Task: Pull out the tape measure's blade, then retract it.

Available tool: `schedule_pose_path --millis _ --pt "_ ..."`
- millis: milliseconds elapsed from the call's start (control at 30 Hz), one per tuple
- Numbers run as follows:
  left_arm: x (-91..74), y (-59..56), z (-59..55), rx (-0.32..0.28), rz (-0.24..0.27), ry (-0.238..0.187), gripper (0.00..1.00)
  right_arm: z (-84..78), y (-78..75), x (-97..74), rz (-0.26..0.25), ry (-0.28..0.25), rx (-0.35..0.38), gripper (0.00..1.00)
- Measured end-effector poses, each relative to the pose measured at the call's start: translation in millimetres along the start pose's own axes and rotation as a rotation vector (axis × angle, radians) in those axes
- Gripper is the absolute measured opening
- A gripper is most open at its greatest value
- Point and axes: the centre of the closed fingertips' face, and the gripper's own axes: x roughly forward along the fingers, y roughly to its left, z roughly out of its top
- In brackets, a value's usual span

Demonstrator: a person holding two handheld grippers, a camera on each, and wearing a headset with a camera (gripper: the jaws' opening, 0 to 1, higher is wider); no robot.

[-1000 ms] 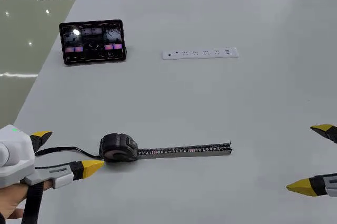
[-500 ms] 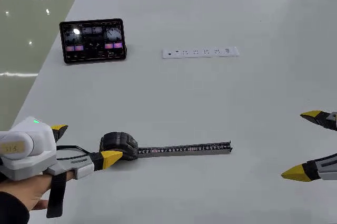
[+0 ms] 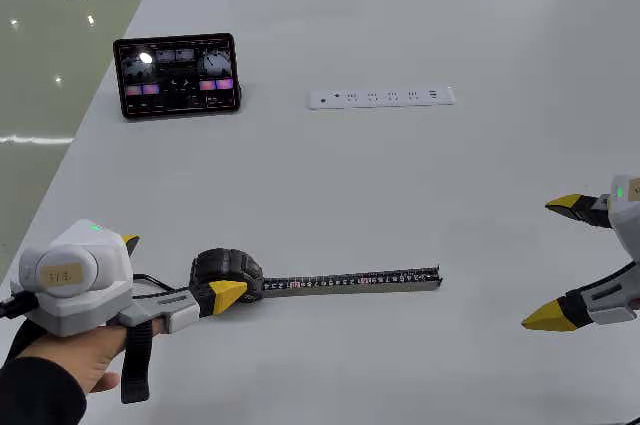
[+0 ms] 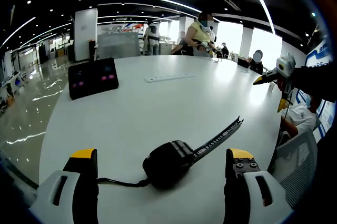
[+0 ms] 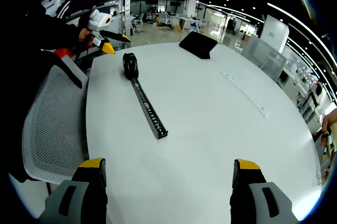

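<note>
Jaws of your left gripper (image 4: 161,155) stand wide, with the black round-cased tape measure (image 3: 226,275) between them on the white table (image 3: 400,195). Its dark blade (image 3: 350,282) lies pulled out toward your right gripper (image 5: 169,164), whose jaws are wide and empty. Beyond both stand a black tablet (image 3: 177,77) and a white power strip (image 3: 380,98).

Smooth matt table (image 3: 400,195), black rubbery tape measure case (image 3: 226,275), glossy tablet screen (image 3: 177,76)
</note>
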Motion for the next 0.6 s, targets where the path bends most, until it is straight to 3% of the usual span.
schedule_pose_path --millis 167,467,600 --pt "5.8 0.4 0.3 -0.008 0.015 0.0 0.99 9.5 0.9 5.0 0.023 0.008 -0.028 0.99" --pt "17.1 -4.6 -0.5 -0.009 0.056 -0.003 0.99 10.5 -4.0 17.3 0.058 0.048 -0.09 0.99" --pt "21.7 1.0 -2.4 -0.012 0.098 -0.017 0.99 10.6 -5.4 25.4 0.079 0.071 -0.121 0.99"
